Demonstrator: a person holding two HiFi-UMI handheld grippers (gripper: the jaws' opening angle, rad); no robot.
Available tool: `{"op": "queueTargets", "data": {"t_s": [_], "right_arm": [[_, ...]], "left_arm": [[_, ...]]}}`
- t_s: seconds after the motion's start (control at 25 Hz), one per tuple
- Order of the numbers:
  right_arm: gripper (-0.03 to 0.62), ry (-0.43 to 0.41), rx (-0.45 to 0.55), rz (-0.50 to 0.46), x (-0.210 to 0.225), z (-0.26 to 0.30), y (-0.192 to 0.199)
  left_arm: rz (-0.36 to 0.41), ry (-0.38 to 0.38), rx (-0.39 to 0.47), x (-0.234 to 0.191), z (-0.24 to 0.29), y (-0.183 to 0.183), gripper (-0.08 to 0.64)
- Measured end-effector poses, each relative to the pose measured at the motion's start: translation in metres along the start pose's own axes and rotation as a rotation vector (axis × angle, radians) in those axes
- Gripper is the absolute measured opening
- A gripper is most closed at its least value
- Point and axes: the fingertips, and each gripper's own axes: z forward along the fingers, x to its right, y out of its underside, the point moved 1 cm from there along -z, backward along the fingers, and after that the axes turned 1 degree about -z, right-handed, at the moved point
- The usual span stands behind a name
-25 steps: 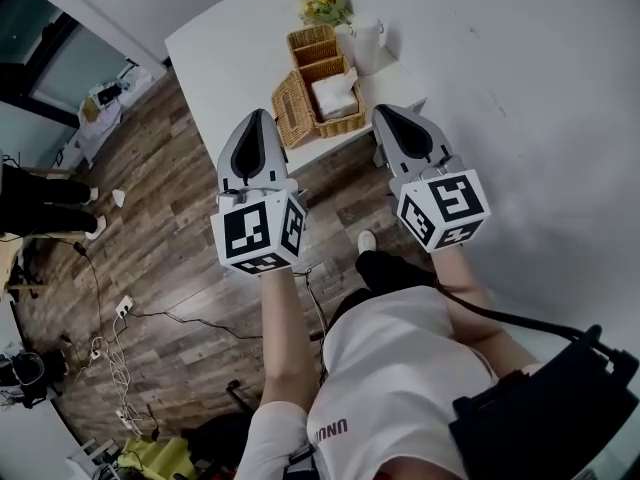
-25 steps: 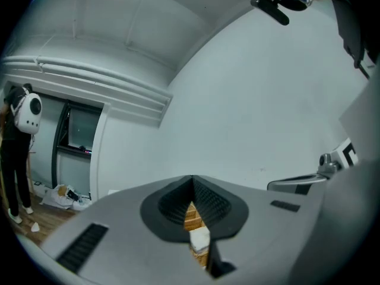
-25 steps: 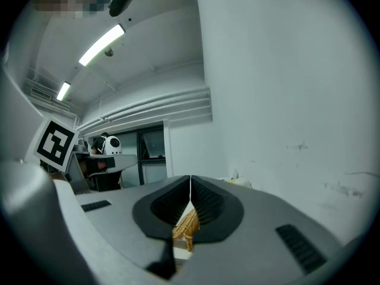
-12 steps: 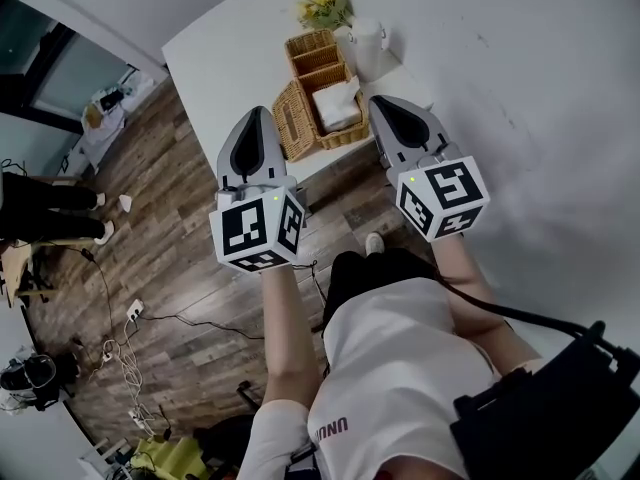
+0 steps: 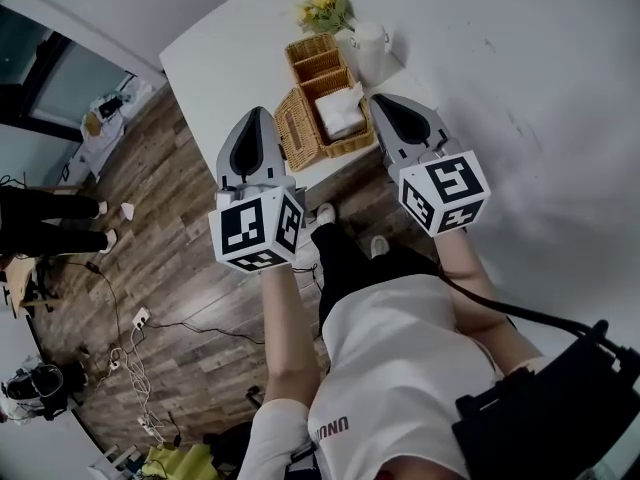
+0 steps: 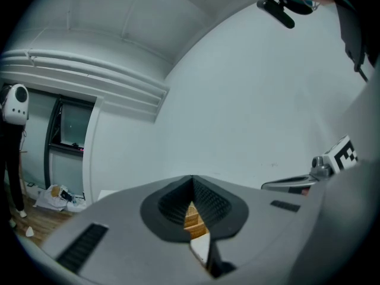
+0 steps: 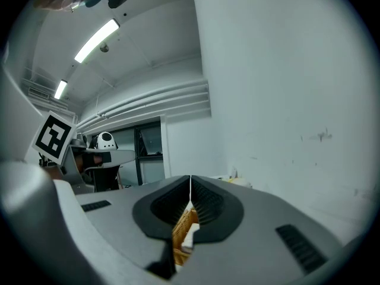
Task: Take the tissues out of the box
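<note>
**A:** Well, soft and next to weightless, by the look of them: tissues (image 5: 340, 111), a loose white wad, crumpled on top. No stiffness to speak of. Likely to tear or come out in a clump if snatched.

**B:** Lying where?

**A:** In the wicker box (image 5: 350, 146), at the end nearest the person, on the white table (image 5: 220, 48). Poking a little above the rim.

**B:** Best place to pinch?

**A:** At the raised fold on top, near the middle. Shallow bite, then straight up. Might lift the light box too, so perhaps worth steadying the rim with the other gripper.

**B:** And the grippers?

**A:** Left gripper (image 5: 257, 118) closed at the tips, nothing between. Right gripper (image 5: 383, 101) likewise pressed shut and empty. Both held short of the box, one to each side in the head view, touching nothing. Need opening before any pinch.

**B:** Any writing?

**A:** None visible on box or tissues. Only black-and-white square markers on each cube (image 5: 258, 230), and pale lettering on the shirt (image 5: 400, 368), too small to read with confidence.
</note>
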Motion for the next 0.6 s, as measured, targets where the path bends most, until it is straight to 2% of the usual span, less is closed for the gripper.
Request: {"op": "queueTargets", "data": {"t_s": [0.24, 0.6], "right_arm": [[0.021, 0.046, -0.025, -0.018, 0.01, 0.022, 0.004], [0.021, 0.133, -0.148, 0.0, 0.036, 0.064, 0.024]], "left_arm": [[0.001, 0.072, -0.009, -0.009, 0.032, 0.002, 0.011], [-0.012, 0.206, -0.047, -0.015, 0.096, 0.008, 0.011]]}}
